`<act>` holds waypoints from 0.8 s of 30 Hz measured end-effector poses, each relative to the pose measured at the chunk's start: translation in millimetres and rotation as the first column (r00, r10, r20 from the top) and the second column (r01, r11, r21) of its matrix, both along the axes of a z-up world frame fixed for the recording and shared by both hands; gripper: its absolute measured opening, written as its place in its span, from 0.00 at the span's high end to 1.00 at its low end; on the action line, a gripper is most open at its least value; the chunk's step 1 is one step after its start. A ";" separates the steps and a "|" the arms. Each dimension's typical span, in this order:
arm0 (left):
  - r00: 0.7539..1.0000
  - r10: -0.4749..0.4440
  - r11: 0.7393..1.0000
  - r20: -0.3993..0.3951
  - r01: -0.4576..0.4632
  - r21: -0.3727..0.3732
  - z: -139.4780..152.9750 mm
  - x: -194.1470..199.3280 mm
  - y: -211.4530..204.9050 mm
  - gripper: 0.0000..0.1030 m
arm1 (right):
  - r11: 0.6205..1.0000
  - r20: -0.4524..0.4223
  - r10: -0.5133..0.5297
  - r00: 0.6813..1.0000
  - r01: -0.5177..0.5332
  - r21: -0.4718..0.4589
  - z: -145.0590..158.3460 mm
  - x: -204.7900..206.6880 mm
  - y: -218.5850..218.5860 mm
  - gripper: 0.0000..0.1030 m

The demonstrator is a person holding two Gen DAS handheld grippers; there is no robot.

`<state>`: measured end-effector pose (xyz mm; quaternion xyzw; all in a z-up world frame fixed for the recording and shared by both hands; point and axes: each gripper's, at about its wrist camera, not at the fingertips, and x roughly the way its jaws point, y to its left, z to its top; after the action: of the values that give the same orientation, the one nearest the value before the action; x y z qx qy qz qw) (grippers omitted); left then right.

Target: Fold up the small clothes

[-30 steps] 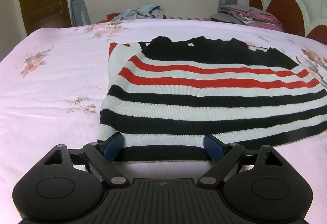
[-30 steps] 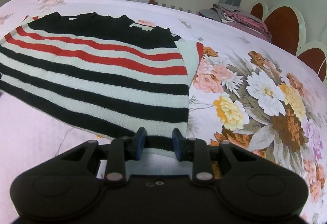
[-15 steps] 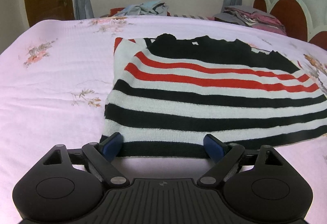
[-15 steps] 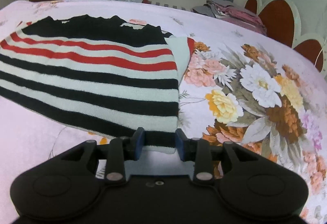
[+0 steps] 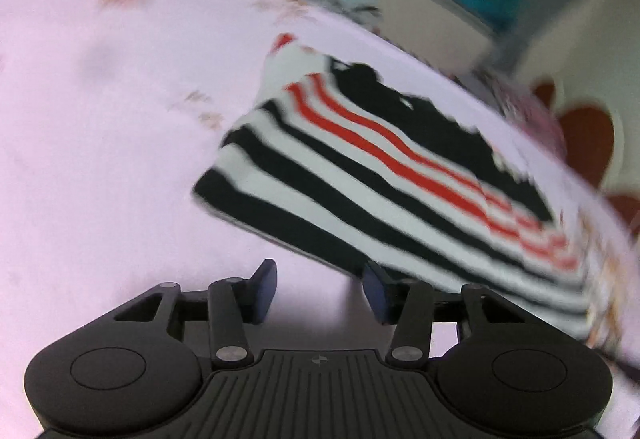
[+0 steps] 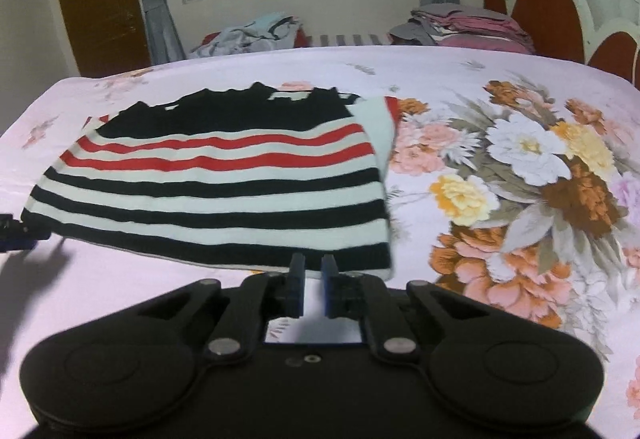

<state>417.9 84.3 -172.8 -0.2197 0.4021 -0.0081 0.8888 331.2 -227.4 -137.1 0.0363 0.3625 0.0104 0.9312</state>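
Note:
A small knit sweater with black, white and red stripes lies flat on the bed; it also shows, blurred, in the left wrist view. My left gripper is open and empty just off the hem's near left part. Its tip shows at the left edge of the right wrist view. My right gripper is nearly shut, its jaws a small gap apart just in front of the hem's right corner, holding nothing.
The bed has a pink sheet with a large flower print on the right. Loose clothes and a folded stack lie at the far edge. A headboard stands at the right.
My left gripper has swung and tilted, and its view is now blurred. My right gripper has backed off the hem and narrowed its jaws. The sweater's hem lies flat on the bed.

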 end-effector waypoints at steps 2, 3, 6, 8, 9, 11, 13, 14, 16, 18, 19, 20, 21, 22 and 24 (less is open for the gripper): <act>0.999 0.039 0.998 0.000 -0.039 -0.053 -3.9 4.0 7.5 0.54 | 1.000 0.002 0.013 1.000 -0.013 -0.003 0.6 6.8 6.3 0.92; 0.999 0.047 0.997 0.000 -0.047 -0.055 -5.0 4.6 7.4 0.54 | 1.000 0.002 0.015 1.000 -0.015 -0.002 0.4 9.7 8.7 0.92; 0.997 0.081 0.993 -0.005 -0.081 -0.088 -7.6 11.4 9.6 0.53 | 1.000 0.001 0.027 1.000 -0.027 0.006 3.8 22.7 15.1 0.92; 0.994 0.110 0.987 -0.007 -0.111 -0.119 -9.7 16.0 12.4 0.53 | 0.999 0.004 0.036 0.999 -0.036 0.002 6.5 32.7 18.6 0.92; 0.993 0.120 0.984 -0.007 -0.120 -0.132 -10.1 17.5 14.4 0.53 | 0.999 0.005 0.038 0.999 -0.038 0.007 8.0 37.9 19.7 0.92; 0.991 0.132 0.980 -0.005 -0.131 -0.153 -12.2 21.7 16.3 0.53 | 0.999 0.004 0.037 0.999 -0.037 0.026 11.3 50.5 20.7 0.92; 0.991 0.136 0.977 -0.003 -0.135 -0.168 -13.2 27.1 18.7 0.53 | 0.998 -0.002 0.038 0.999 -0.038 0.051 14.5 62.7 24.0 0.92; 0.991 0.136 0.975 -0.004 -0.135 -0.176 -13.4 30.1 20.3 0.53 | 0.997 -0.006 0.042 0.999 -0.041 0.062 15.6 68.9 26.7 0.92; 0.990 0.142 0.971 -0.003 -0.139 -0.192 -15.2 37.2 22.7 0.53 | 0.996 -0.010 0.054 0.999 -0.053 0.076 16.6 80.8 34.2 0.92; 0.988 0.155 0.965 0.002 -0.151 -0.214 -17.1 42.6 25.6 0.53 | 0.993 -0.018 0.069 0.997 -0.067 0.094 15.0 94.9 43.8 0.92; 0.986 0.166 0.961 0.007 -0.160 -0.227 -18.4 44.9 26.7 0.53 | 0.993 -0.022 0.075 0.997 -0.072 0.098 13.8 101.2 48.9 0.92; 0.984 0.178 0.956 0.013 -0.170 -0.239 -19.6 47.0 27.5 0.53 | 0.992 -0.026 0.082 0.996 -0.079 0.100 11.8 108.7 55.5 0.92; 0.982 0.188 0.952 0.017 -0.178 -0.249 -20.8 48.4 28.0 0.53 | 0.991 -0.027 0.089 0.996 -0.086 0.103 9.8 115.7 62.0 0.92; 0.980 0.198 0.948 0.022 -0.185 -0.259 -21.9 49.8 28.4 0.53 | 0.990 -0.028 0.095 0.995 -0.091 0.105 8.0 122.2 67.3 0.92; 0.977 0.211 0.944 0.034 -0.194 -0.268 -23.3 51.1 28.6 0.53 | 0.989 -0.038 0.102 0.994 -0.098 0.107 4.0 133.8 76.4 0.92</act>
<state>469.0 112.9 -196.1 -0.3756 0.3450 0.0233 0.8598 464.9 -151.0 -133.1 0.0673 0.3828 0.0753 0.9183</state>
